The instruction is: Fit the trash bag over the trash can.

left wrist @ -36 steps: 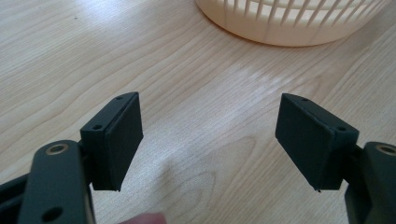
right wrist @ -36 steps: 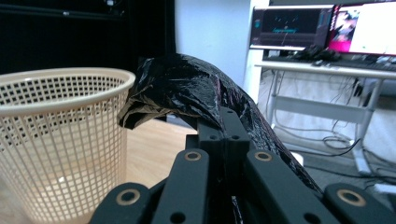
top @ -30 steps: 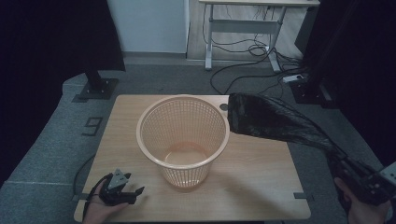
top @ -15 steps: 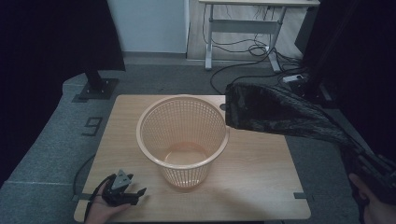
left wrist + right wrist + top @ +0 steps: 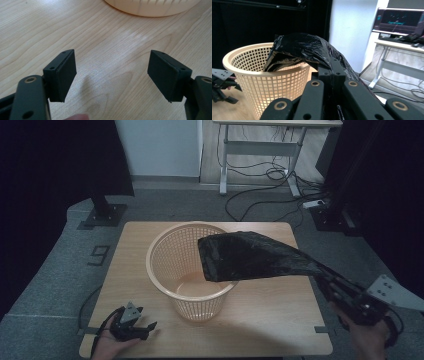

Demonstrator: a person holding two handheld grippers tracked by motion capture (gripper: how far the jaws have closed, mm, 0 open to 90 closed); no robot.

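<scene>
A crinkled, glossy black plastic bag (image 5: 250, 256), pinched in the right gripper (image 5: 332, 285), droops over the orange mesh basket (image 5: 172, 265); the left gripper (image 5: 112, 72) gapes wide, holding nothing.

The right gripper (image 5: 333, 75) has its two black jaws pressed together on a shiny black plastic bag (image 5: 304, 48). The bag sticks out ahead and droops over the rim of a tan basket (image 5: 259, 80) full of little holes. Far left, the other gripper (image 5: 220, 85) sits low beside the basket. A white desk (image 5: 398, 46) with a screen (image 5: 398, 21) stands at the right.
</scene>
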